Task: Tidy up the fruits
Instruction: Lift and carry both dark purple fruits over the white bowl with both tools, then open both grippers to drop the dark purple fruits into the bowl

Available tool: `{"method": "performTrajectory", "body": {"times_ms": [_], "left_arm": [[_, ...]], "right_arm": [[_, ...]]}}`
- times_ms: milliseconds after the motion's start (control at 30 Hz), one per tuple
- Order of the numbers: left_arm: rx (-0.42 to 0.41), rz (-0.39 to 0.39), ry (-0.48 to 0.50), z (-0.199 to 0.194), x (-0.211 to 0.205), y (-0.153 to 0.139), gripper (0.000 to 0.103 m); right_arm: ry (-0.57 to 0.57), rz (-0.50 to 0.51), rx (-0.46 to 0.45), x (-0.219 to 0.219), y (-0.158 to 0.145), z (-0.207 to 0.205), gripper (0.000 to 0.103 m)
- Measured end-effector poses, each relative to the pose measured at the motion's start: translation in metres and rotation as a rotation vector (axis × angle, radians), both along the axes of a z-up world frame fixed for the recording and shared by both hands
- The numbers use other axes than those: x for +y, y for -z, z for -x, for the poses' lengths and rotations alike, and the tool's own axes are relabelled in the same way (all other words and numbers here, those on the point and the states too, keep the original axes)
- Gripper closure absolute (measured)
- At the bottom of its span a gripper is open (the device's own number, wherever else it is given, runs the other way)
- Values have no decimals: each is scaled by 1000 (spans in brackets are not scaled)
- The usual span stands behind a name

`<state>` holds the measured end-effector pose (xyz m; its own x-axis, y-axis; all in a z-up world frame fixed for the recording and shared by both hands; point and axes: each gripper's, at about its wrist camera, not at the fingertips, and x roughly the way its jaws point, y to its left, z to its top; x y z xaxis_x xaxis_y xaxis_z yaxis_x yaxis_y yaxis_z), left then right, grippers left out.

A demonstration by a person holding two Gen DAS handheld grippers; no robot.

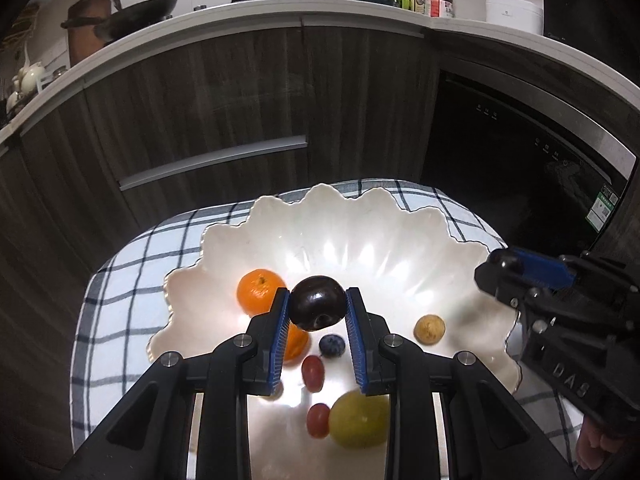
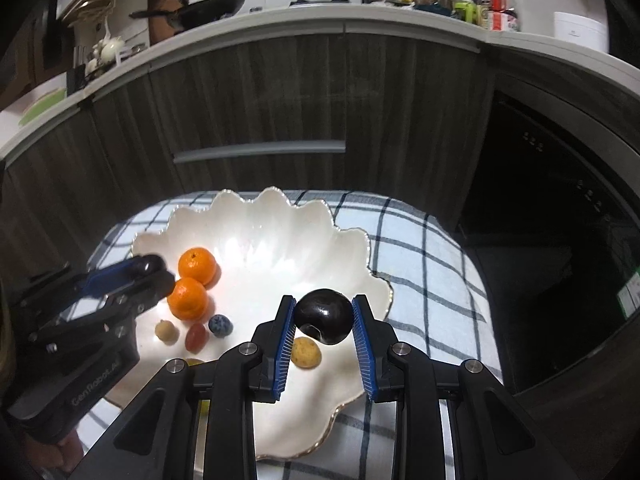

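While both grippers — left gripper [image 1: 318, 308], right gripper [image 2: 323, 318] — clamp a dark plum [image 1: 317, 303] each, we lower gently into the scalloped bowl [image 1: 400, 236] before letting go.

I can make out two markings, both on gripper bodies. In my left wrist view the right gripper [image 1: 496, 270] carries raised letters on its black housing — "DAS". In my right wrist view the left gripper [image 2: 154, 270] has pale lettering along its body — "GenRobot.AI", as best I can read it. Bottle labels and appliance stickers stay too small to read.
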<state>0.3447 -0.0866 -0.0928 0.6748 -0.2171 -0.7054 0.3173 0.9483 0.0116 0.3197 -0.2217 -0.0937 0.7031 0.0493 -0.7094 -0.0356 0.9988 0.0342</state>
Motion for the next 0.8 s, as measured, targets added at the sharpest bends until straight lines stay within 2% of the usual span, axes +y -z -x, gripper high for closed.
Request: {"method": "performTrajectory", "body": {"times_ms": [267, 300, 367, 500, 567, 600, 633, 800], "left_arm": [[23, 8, 4, -16, -6, 7, 73], [26, 11, 5, -17, -6, 7, 71], [28, 12, -8, -17, -5, 9, 52], [23, 16, -31, -16, -2, 7, 43], [17, 5, -34, -15, -1, 6, 40], [14, 0, -38, -13, 0, 5, 40], [11, -2, -42, -12, 1, 5, 37], [-15, -14, -84, -1, 10, -1, 20]], "right_arm": [[-11, -5, 23, -2, 8, -14, 73], [-11, -8, 28, -3, 9, -15, 73], [-5, -14, 32, -4, 10, -18, 73], [-1, -6, 38, -5, 11, -22, 71], [6, -4, 38, -6, 10, -22, 56], [12, -3, 29, -7, 8, -21, 41], [17, 0, 17, -7, 6, -19, 31], [35, 33, -22, -5, -3, -10, 29]]}}
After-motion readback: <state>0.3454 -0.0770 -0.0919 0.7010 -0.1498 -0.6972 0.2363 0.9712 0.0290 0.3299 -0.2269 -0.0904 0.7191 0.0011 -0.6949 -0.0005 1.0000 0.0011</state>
